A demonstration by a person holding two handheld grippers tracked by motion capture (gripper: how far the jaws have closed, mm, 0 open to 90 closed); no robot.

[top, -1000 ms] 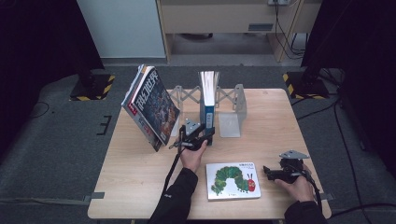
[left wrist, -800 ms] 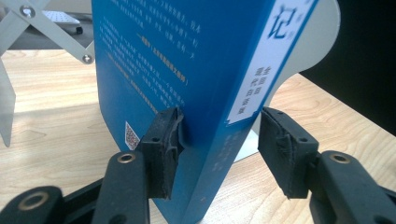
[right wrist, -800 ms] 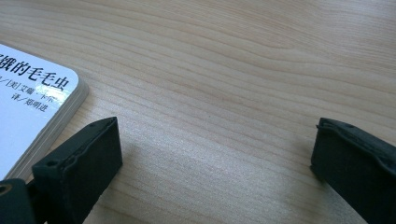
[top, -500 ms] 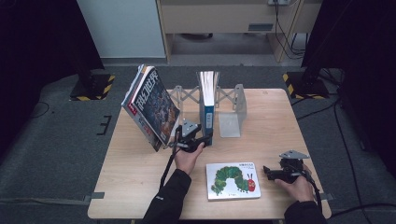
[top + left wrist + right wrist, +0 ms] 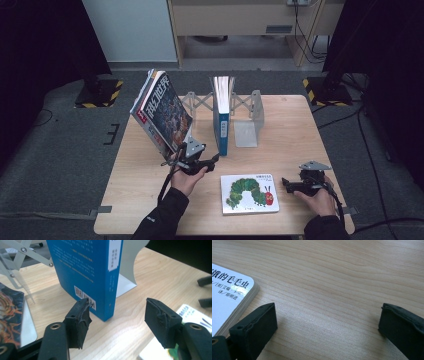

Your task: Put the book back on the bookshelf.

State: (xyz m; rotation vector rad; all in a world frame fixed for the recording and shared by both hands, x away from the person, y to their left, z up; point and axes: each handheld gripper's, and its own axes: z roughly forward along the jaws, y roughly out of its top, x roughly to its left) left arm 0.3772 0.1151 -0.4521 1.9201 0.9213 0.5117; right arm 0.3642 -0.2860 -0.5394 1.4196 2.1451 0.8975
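Taking the upright blue book as the landmark: nearest the person, the right gripper rests low over the table, well apart from the blue book toward the near right corner. Its jaws are spread wide with nothing but bare wood between them. Just beside its left jaw lies the white picture book, flat on the table in front of the blue book. It has a green caterpillar on its cover, and Chinese characters run along the top edge; in the right gripper view a rounded corner reads "饿的毛毛虫", the line cut off at the frame edge.

The left gripper sits just in front of the blue book's lower spine. Its jaws have just been opening and stand released, the book clear of both pads. In the left gripper view the spine carries a white label with small print, a QR code and a barcode low down, all too small to read.

The blue book stands on end against a grey metal bookend of an expanding rack. Left of it a large illustrated book leans steeply, its title in big white characters that are hard to make out. Open tabletop lies right of the bookend.
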